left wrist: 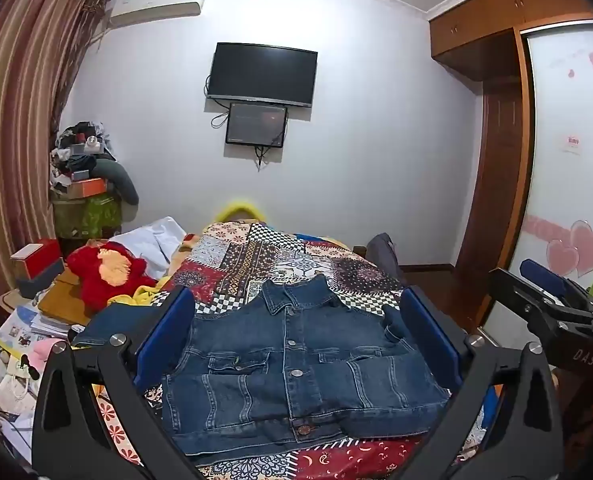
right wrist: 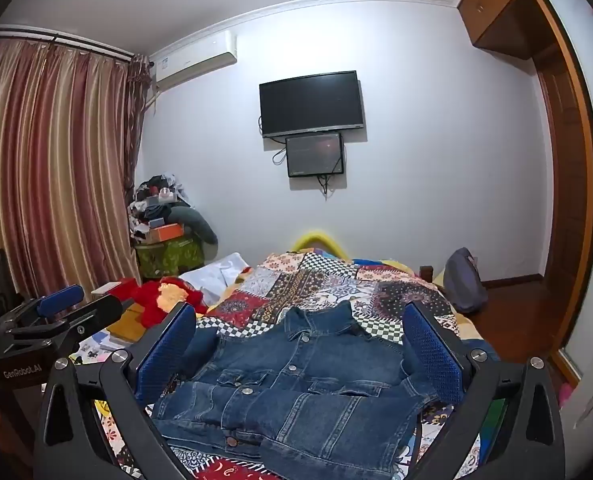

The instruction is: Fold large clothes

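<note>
A dark blue denim jacket (left wrist: 296, 364) lies front up on the patchwork bedspread (left wrist: 256, 256), collar away from me, both sleeves folded across its front. It also shows in the right wrist view (right wrist: 296, 392). My left gripper (left wrist: 298, 340) is open and empty, held above the jacket with its blue pads (left wrist: 168, 336) wide apart. My right gripper (right wrist: 300, 344) is open and empty too, its pads (right wrist: 432, 352) wide apart above the jacket. Each gripper shows at the edge of the other's view.
A red plush toy (left wrist: 104, 276) and white cloth (left wrist: 152, 240) lie at the bed's left. Books and boxes (left wrist: 36, 304) are stacked beside the bed on the left. A grey backpack (right wrist: 462, 280) sits at the bed's right. A wardrobe (left wrist: 508, 160) stands at right.
</note>
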{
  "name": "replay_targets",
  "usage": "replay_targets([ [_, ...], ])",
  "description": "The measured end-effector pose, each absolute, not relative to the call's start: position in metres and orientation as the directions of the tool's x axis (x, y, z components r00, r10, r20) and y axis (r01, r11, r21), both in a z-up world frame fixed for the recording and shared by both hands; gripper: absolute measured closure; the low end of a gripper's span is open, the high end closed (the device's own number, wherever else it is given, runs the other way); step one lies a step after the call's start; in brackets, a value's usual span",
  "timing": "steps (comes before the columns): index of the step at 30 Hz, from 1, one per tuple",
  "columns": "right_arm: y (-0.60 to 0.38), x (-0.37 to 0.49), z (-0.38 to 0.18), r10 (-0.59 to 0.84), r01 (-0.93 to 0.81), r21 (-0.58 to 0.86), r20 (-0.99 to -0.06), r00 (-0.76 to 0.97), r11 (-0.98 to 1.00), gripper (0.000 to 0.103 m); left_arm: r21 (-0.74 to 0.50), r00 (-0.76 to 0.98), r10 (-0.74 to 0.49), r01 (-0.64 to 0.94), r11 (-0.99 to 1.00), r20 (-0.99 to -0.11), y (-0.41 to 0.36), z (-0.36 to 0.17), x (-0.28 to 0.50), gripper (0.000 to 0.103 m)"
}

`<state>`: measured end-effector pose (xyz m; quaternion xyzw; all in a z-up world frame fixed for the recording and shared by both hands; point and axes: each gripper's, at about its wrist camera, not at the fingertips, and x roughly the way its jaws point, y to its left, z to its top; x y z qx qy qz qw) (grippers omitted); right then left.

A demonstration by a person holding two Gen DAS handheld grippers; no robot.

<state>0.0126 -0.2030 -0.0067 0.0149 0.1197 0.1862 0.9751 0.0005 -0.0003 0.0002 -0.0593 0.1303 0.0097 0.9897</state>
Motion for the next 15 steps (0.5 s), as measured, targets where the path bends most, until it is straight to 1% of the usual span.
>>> replay_targets([
  [15,-0.2039,0.0133,-0.0085,0.364,-0.357,0.073,-0.229,0.903,0.931,0.0,-0.12,0.967,0.004,-0.035,0.992,-0.254,-0.0036,-0.0021,-0.0016,0.0],
])
